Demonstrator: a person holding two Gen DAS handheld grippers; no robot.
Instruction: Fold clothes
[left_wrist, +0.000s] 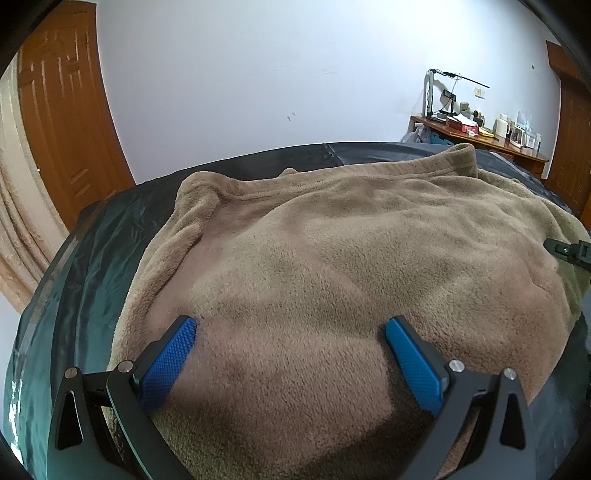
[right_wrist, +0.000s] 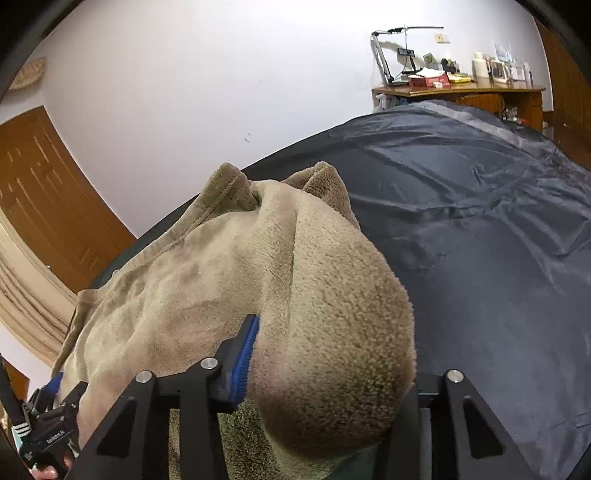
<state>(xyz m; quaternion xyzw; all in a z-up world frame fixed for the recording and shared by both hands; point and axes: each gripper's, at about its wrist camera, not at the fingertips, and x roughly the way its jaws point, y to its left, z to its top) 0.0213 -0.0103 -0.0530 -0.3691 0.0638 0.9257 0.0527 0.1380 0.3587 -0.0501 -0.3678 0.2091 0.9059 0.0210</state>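
A tan fleece garment (left_wrist: 332, 236) lies spread on a dark sheet (left_wrist: 92, 251). My left gripper (left_wrist: 290, 332) is open, its blue pads resting on the near part of the fleece with cloth between them. My right gripper (right_wrist: 325, 354) holds a thick fold of the same fleece (right_wrist: 332, 332); the left blue pad (right_wrist: 245, 354) presses into it and the right finger is hidden under the cloth. The right gripper shows at the right edge of the left wrist view (left_wrist: 570, 251). The left gripper shows at the lower left of the right wrist view (right_wrist: 51, 424).
The dark sheet (right_wrist: 480, 240) stretches bare to the right of the garment. A wooden desk (right_wrist: 461, 92) with a lamp and clutter stands against the far white wall. A wooden door (left_wrist: 62, 110) stands at the left, and a beige curtain hangs beside it.
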